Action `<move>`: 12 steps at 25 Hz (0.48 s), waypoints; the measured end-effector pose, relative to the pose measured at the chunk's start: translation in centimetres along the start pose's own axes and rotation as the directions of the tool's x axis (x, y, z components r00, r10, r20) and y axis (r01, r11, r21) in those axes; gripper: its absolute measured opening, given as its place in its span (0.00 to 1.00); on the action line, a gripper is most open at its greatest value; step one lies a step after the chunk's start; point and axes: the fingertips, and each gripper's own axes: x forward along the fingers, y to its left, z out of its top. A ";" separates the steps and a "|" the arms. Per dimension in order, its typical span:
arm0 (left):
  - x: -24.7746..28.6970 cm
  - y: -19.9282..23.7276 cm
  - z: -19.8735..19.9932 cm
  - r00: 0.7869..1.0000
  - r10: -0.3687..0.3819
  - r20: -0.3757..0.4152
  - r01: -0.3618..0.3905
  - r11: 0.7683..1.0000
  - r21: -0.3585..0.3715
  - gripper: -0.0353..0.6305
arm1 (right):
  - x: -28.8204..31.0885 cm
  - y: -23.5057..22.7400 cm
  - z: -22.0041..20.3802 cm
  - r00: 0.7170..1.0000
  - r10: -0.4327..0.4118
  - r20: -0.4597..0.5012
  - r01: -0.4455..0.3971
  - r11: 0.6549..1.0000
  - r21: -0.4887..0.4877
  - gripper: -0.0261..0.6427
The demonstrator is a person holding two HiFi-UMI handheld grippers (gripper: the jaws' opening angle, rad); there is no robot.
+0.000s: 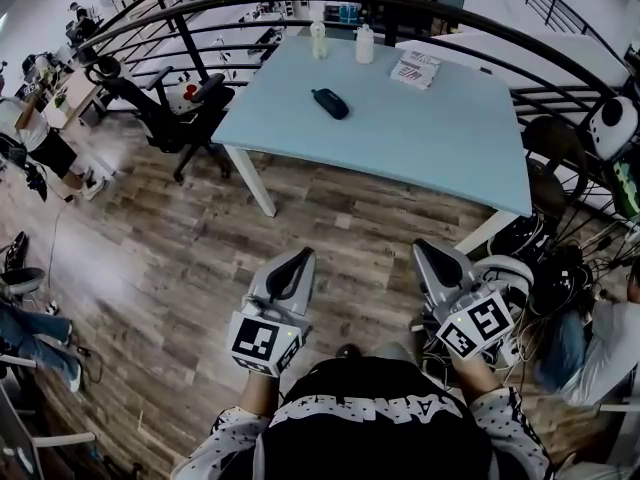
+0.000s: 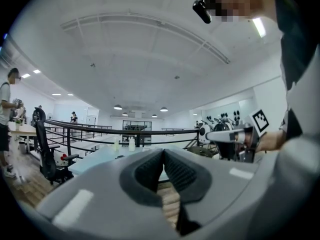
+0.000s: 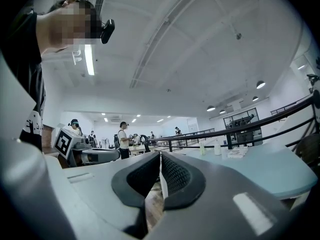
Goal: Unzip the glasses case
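Note:
The dark glasses case [image 1: 330, 103] lies on the light blue table [image 1: 430, 133], far ahead of both grippers. My left gripper [image 1: 303, 258] is held level over the wooden floor, its jaws shut with nothing between them. My right gripper [image 1: 425, 251] sits beside it, also shut and empty. In the left gripper view the left gripper [image 2: 163, 152] has its ribbed pads [image 2: 150, 171] meeting at the tips, with the table [image 2: 100, 159] beyond. The right gripper [image 3: 160, 155] shows its pads [image 3: 175, 174] pressed together in the right gripper view. The case is too small to make out in either gripper view.
Two white bottles [image 1: 340, 40] and a printed packet [image 1: 415, 69] stand at the table's far side. A black office chair [image 1: 165, 108] is left of the table. A curved black railing [image 1: 300, 3] runs behind it. Cables, a chair and gear [image 1: 560, 258] crowd the floor at right.

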 end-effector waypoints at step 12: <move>-1.1 4.0 -0.3 0.994 0.108 -0.020 -0.108 0.994 0.011 0.05 | 4.6 0.0 -0.6 0.997 0.077 -0.007 -0.076 0.997 0.007 0.04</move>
